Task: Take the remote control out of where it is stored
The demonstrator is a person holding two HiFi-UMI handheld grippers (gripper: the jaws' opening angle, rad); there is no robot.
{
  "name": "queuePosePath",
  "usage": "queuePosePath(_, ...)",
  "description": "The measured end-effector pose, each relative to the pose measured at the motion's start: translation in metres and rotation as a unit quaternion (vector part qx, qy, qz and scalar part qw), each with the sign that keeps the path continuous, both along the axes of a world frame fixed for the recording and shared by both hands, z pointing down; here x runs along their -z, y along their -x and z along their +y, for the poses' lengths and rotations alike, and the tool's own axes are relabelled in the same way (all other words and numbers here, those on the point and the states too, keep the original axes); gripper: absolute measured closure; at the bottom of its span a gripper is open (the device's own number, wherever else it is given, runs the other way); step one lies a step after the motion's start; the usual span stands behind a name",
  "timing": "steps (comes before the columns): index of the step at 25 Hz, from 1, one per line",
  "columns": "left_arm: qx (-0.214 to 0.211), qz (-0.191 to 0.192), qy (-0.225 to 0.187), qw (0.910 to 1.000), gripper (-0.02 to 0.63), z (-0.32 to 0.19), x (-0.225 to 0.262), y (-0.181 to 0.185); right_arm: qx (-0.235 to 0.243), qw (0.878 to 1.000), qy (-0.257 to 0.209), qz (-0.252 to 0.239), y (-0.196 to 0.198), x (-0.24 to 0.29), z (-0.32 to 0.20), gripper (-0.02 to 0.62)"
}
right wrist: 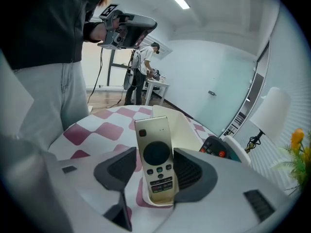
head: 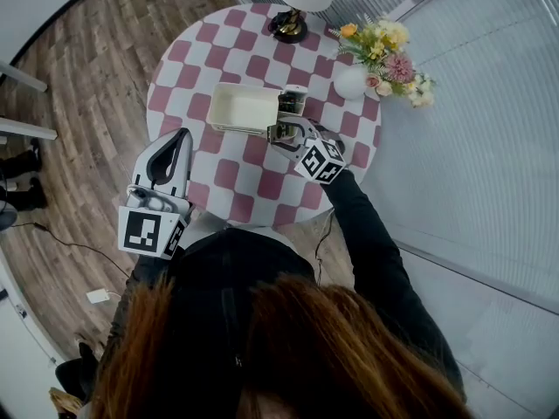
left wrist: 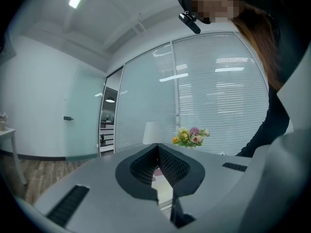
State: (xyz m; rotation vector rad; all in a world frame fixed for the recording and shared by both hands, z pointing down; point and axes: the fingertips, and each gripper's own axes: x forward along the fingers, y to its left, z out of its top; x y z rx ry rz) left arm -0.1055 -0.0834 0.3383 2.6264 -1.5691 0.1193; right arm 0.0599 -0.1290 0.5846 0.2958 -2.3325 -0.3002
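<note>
A gold remote control (right wrist: 155, 154) stands upright in a cream holder (right wrist: 158, 201) on the checked round table (head: 236, 177). My right gripper (right wrist: 156, 171) is open around it, with a gap at the left pad and the right pad close beside it. In the head view the right gripper (head: 284, 129) reaches to the holder (head: 293, 101) beside a white tray (head: 243, 109). A second, black remote (right wrist: 216, 147) stands in a white holder further right. My left gripper (head: 182, 138) is shut and empty, hanging over the table's near left edge; its pads meet at the tip (left wrist: 156, 145).
A white lamp (head: 293, 7) and a vase of flowers (head: 380, 55) stand at the table's far side. The white tray (right wrist: 170, 118) lies just behind the gold remote. A glass wall with blinds runs along the right. A person (right wrist: 146, 62) stands at a desk far off.
</note>
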Motion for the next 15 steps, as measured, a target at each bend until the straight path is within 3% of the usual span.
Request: queuePosePath(15,-0.001,0.0,0.004,1.0,0.597,-0.0049,-0.0029,-0.0054,-0.023,1.0,0.012,-0.018,0.0,0.0028,-0.0093,0.382)
